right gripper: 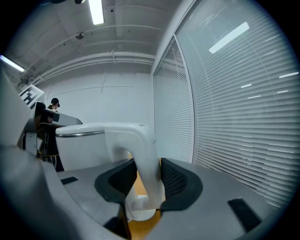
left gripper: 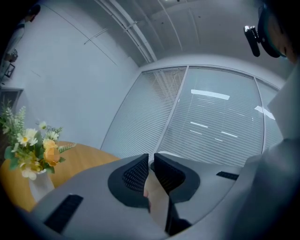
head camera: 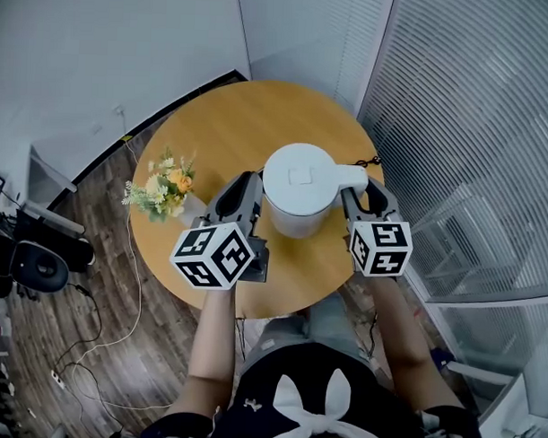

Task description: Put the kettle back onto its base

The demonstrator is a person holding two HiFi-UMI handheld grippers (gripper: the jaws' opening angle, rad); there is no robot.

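Observation:
A white kettle (head camera: 297,192) hangs over the round wooden table (head camera: 223,122), near its right front edge. My right gripper (head camera: 365,192) is shut on the kettle's handle (right gripper: 143,159), which runs down between the two pads. Below the handle a low white round piece (right gripper: 139,212) lies on the wood; I cannot tell whether it is the base. My left gripper (head camera: 248,184) is close to the kettle's left side, with its pads (left gripper: 136,174) nearly together and nothing between them. From the head view, whatever is under the kettle is hidden.
A small vase of yellow and white flowers (head camera: 163,187) stands on the table's left part, left of my left gripper. A black cord (head camera: 370,161) lies at the table's right edge. Glass walls with blinds (head camera: 474,131) close off the right side. Cables (head camera: 99,342) trail over the wooden floor.

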